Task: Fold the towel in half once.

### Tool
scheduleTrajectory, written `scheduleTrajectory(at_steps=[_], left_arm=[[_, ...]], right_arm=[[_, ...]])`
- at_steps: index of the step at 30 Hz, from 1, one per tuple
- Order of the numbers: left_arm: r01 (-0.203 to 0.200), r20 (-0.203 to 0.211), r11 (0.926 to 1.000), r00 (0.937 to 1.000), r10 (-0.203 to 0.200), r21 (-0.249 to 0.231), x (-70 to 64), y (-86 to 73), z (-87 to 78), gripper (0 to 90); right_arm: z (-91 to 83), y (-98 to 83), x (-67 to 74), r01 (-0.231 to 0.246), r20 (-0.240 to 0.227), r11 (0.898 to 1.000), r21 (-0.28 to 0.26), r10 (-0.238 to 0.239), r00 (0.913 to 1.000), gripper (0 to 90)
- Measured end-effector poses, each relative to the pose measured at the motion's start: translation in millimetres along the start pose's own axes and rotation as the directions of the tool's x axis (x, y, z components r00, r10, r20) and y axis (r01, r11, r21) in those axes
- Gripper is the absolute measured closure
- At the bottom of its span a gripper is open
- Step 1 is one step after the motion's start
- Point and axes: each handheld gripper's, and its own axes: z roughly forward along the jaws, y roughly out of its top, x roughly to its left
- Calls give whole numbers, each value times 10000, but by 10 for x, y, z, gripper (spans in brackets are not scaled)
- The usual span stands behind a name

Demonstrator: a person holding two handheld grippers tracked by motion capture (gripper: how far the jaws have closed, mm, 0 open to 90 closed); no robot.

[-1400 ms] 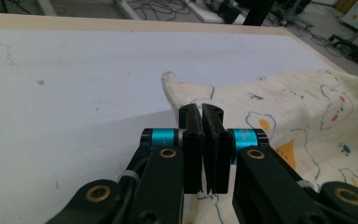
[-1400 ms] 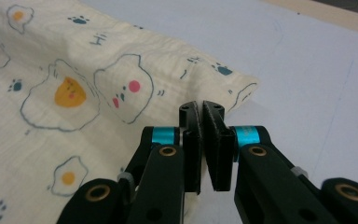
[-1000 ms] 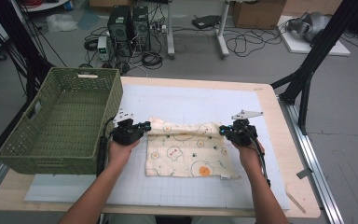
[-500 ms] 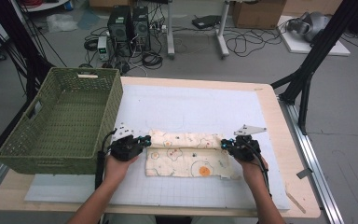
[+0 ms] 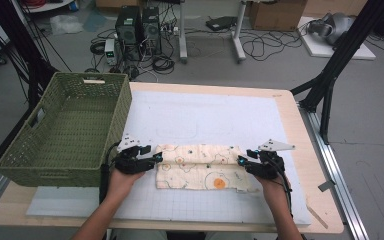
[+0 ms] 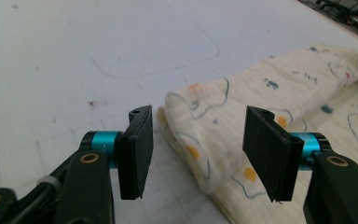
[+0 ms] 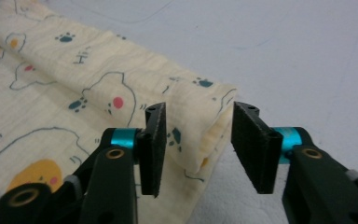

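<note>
High view: the patterned cloth (image 5: 200, 167) lies folded on the white mat (image 5: 205, 115), spanning between the left gripper (image 5: 155, 159) and the right gripper (image 5: 241, 162), one at each end of the fold so it lands square. Left gripper view: the left gripper (image 6: 198, 151) has just been opening; jaws spread, the fold's end between them, unpinched. Right gripper view: the right gripper (image 7: 198, 149) has likewise just been opening; jaws spread astride the cloth's corner, released.

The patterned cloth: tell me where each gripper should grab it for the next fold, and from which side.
Take the cloth at the two ends of its folded-over far edge, the thick rolled layer. The left gripper comes in level from the cloth's left end, the right gripper from its right end. Both now stand open around those ends, so closing there would probably catch every layer.
</note>
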Motion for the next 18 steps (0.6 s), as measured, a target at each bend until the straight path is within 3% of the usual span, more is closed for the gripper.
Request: scheduleTrajectory(at_steps=[4,7,9,12,18], left_arm=[[-169,29,9998,9999,169,-60,14,115,70,429],[78,97,10000,9999,-78,-1,55,138,162,435],[163,38,9991,9999,-164,385,89,130,223,453],[64,307,9983,9995,-82,584,96,112,257,546],[-277,310,9968,9992,255,751,88,99,268,772]], right_arm=[[-21,-5,-17,-111,61,9999,-61,112,9999,524],[-19,-7,-36,-102,82,9999,-74,103,9999,506],[-22,-7,-47,-189,118,9998,-113,191,9997,466],[-18,20,-87,-457,161,9987,-239,460,9988,442],[93,166,-142,-525,130,9986,-50,526,9985,491]])
